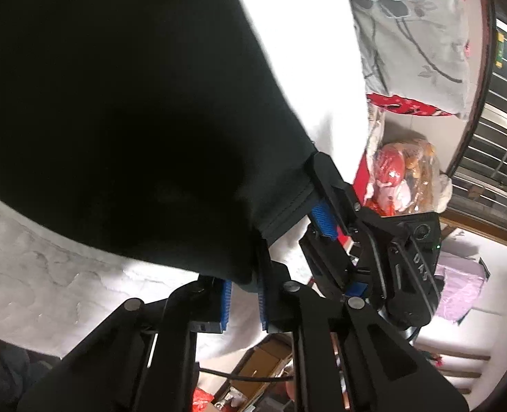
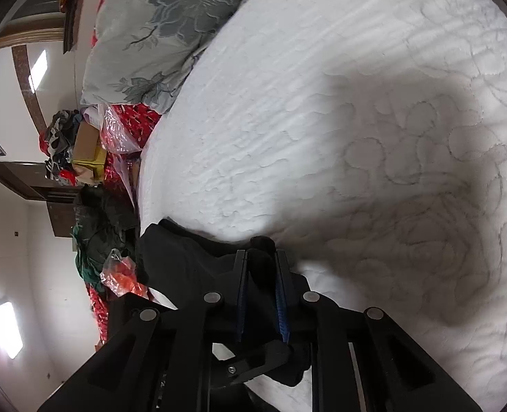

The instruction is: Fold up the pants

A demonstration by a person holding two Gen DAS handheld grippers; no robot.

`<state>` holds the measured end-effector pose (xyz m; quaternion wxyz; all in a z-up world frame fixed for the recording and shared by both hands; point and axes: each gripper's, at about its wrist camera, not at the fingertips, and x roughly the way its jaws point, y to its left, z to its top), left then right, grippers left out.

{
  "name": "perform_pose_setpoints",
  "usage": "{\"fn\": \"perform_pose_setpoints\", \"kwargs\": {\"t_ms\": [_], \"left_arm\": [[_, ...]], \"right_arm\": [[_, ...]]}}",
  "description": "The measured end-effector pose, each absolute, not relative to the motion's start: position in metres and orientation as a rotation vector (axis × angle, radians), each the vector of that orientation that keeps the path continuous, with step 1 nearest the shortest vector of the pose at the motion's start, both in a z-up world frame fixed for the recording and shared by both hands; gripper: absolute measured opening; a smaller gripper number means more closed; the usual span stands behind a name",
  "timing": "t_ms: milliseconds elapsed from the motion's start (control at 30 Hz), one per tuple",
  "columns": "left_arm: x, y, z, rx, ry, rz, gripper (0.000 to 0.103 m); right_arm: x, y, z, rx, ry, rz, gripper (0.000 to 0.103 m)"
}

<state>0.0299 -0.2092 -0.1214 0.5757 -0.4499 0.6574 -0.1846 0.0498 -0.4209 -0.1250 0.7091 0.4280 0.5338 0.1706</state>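
The black pants (image 1: 123, 120) hang lifted above the white quilted mattress (image 1: 30, 274) and fill most of the left wrist view. My left gripper (image 1: 244, 281) is shut on a corner of the pants' hem. My right gripper (image 1: 317, 185) shows in the same view, clamped on the other end of that hem, close beside the left one. In the right wrist view my right gripper (image 2: 261, 264) is shut on bunched black pants fabric (image 2: 184, 257) that droops left and below the fingers, over the mattress (image 2: 356, 103).
A floral grey quilt (image 2: 157, 34) lies at the head of the mattress. Beside the bed are red plastic bags (image 2: 123, 130), a cardboard box (image 2: 87, 144), a clothes pile (image 2: 95, 226) and a bagged item (image 1: 404, 175). A barred window (image 1: 486, 158) is at right.
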Motion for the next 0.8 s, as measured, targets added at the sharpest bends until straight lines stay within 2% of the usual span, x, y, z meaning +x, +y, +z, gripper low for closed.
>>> {"fn": "perform_pose_setpoints", "kwargs": {"t_ms": [267, 467, 800], "left_arm": [[0.031, -0.176, -0.088, -1.095, 1.463, -0.499, 0.010], [0.037, -0.113, -0.069, -1.177, 1.352, -0.471, 0.010], [0.041, 0.007, -0.083, -1.339, 1.240, -0.319, 0.010]], "right_arm": [[0.046, -0.405, -0.090, 0.953, 1.113, 0.380, 0.013], [0.060, -0.361, -0.065, 0.925, 1.084, 0.428, 0.012], [0.105, -0.238, -0.063, 0.930, 1.134, 0.531, 0.012]]}}
